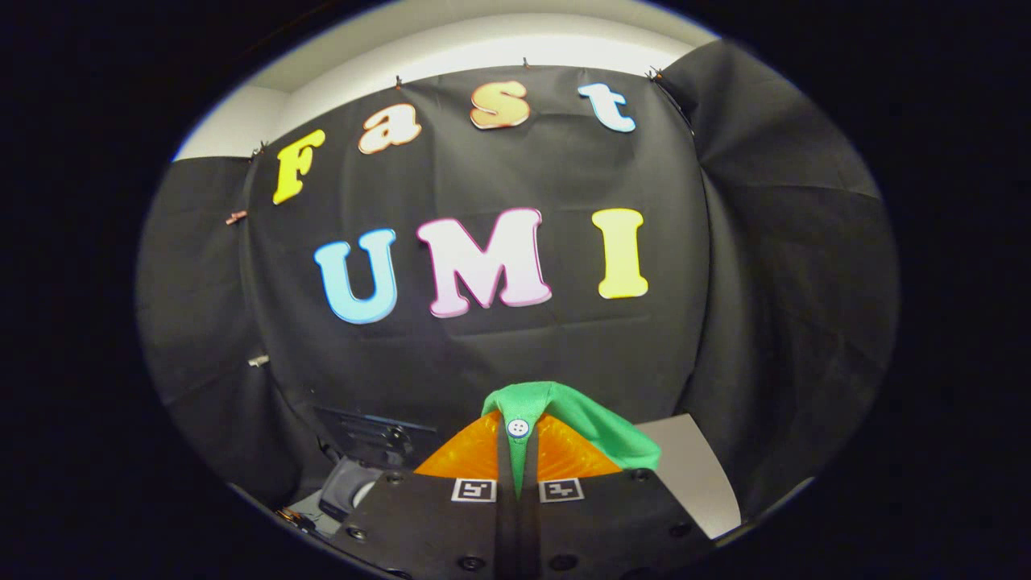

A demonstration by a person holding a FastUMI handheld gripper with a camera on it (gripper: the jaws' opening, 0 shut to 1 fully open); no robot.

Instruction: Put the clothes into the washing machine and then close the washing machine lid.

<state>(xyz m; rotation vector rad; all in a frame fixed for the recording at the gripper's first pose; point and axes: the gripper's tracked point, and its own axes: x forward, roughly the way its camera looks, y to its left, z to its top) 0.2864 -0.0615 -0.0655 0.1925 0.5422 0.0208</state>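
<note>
My gripper (518, 439) is shut on a green garment (592, 427), raised well above the table. Its two orange fingers (467, 455) press together with a strip of the green cloth and a small white button (518, 427) caught between them. The cloth drapes over the fingertips and falls off to the right. Below and left of the fingers I make out part of a dark and grey machine (362, 459), likely the washing machine, mostly hidden by the gripper body.
A pale table surface (693, 467) shows to the right of the fingers. The black cloth wall hangs close ahead and wraps round both sides.
</note>
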